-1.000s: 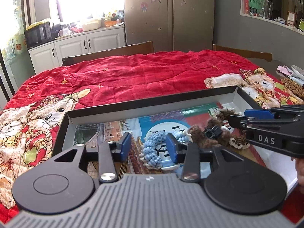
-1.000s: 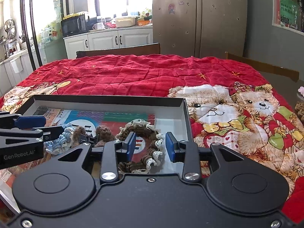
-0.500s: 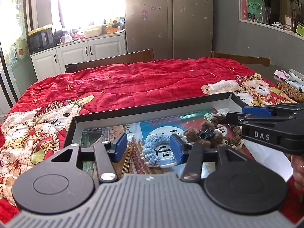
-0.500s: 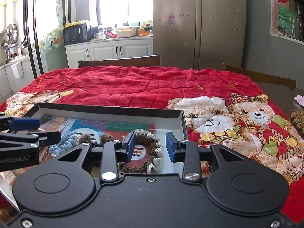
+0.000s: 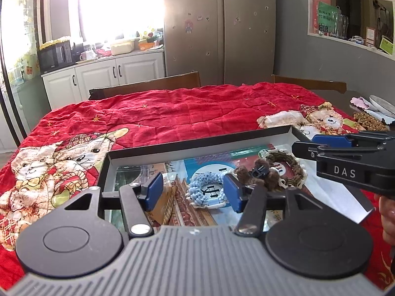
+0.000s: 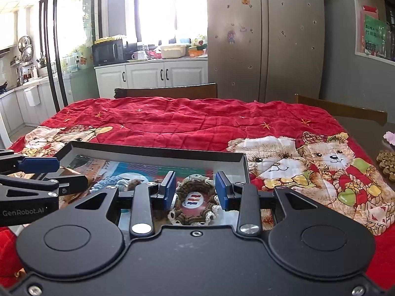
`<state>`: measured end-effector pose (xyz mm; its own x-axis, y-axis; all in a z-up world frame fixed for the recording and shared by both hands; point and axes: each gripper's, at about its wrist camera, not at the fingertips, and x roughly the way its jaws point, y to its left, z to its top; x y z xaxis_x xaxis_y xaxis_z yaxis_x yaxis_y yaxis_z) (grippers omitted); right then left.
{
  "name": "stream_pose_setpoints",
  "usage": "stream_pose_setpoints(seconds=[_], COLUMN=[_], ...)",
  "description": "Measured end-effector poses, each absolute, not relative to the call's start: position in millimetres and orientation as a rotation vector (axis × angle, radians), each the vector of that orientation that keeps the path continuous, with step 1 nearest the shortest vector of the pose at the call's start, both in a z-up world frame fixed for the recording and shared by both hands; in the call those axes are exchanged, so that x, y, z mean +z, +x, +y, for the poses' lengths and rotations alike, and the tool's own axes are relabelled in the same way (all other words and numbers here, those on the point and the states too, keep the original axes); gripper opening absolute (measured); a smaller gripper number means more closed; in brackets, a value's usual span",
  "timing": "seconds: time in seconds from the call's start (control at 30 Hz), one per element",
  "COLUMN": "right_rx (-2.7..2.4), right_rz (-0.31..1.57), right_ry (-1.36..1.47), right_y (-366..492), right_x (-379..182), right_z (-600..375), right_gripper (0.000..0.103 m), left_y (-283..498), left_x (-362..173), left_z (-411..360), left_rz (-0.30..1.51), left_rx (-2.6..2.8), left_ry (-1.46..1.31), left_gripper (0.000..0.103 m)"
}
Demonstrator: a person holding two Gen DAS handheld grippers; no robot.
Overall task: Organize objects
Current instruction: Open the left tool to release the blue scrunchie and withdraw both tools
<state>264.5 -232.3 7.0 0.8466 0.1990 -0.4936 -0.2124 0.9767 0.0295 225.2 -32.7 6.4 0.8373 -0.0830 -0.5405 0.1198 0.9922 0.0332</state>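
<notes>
Both grippers higher; chairs [image 6: 165,91] beyond tray [image 6: 153,153].

My left gripper [image 5: 193,192] tilts downward, its jaws just widened and holding nothing; my right gripper [image 6: 195,190] hangs beside it, jaws narrowly parted, likewise gripping nothing.
</notes>
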Motion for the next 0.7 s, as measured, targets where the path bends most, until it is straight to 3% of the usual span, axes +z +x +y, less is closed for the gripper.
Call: stream_pose_setpoints(seconds=[0.7], right_rx=[0.301], right_rz=[0.505], right_ry=[-0.106], right_y=[208.0], right_x=[24.2], right_z=[-213.9], right_gripper=[0.036], left_y=[181.4], left_x=[28.3], left_z=[-21.0], left_rz=[0.513], left_rx=[-0.122], left_ry=[0.068], left_gripper=[0.074])
